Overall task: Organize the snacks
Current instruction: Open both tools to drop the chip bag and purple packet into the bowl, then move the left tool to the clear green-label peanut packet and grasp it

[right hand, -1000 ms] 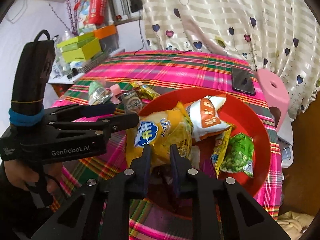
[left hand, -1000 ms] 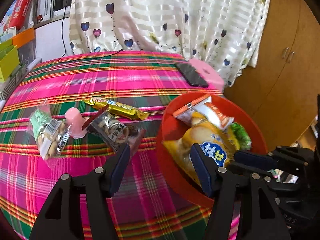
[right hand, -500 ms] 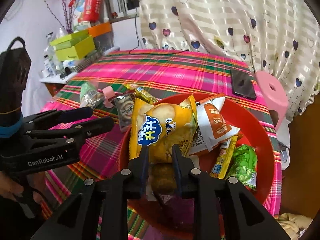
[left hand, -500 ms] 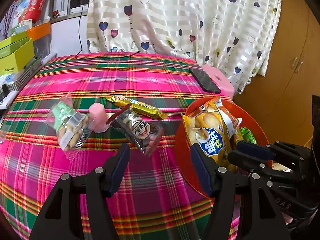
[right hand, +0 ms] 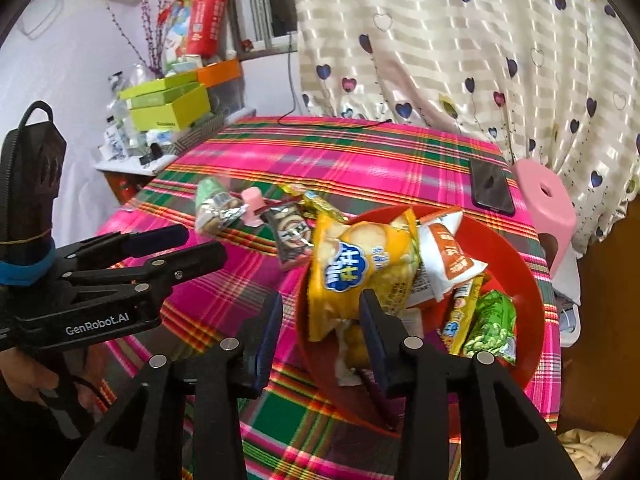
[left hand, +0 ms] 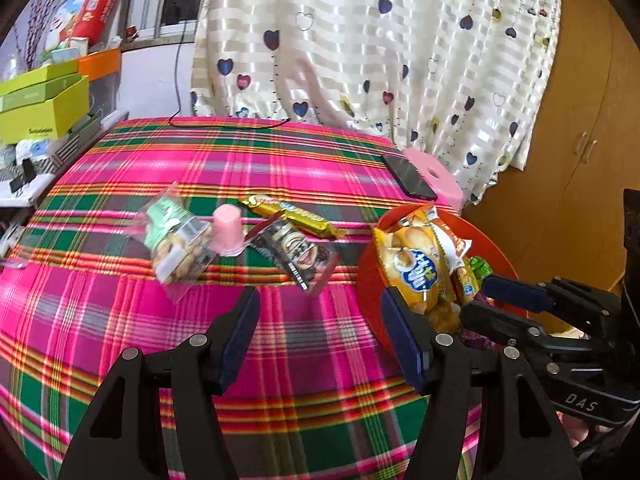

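Note:
A red bowl (right hand: 520, 264) at the table's near right holds a yellow snack bag (right hand: 360, 264), an orange-white packet (right hand: 448, 248), a yellow stick pack (right hand: 460, 312) and a green packet (right hand: 492, 320). My right gripper (right hand: 320, 316) hovers at the bowl's near rim; its jaws are opening and the pads stand clear of the yellow bag's lower edge. My left gripper (left hand: 320, 308) is open over bare cloth, just short of a dark packet (left hand: 296, 252). Beside it lie a gold bar (left hand: 292, 216), a pink jelly cup (left hand: 227, 228) and a clear biscuit bag (left hand: 176, 236).
A black phone (left hand: 408, 176) lies at the table's far right edge, with a pink stool (left hand: 436, 176) behind it. Green boxes (left hand: 40, 108) and clutter stand on a shelf to the left. A heart-print curtain hangs behind, and a wooden cabinet (left hand: 580, 160) is on the right.
The right jaws have spread from shut and let go of the yellow bag, which now leans in the bowl. The left gripper has shifted left, from the bowl towards the loose snacks.

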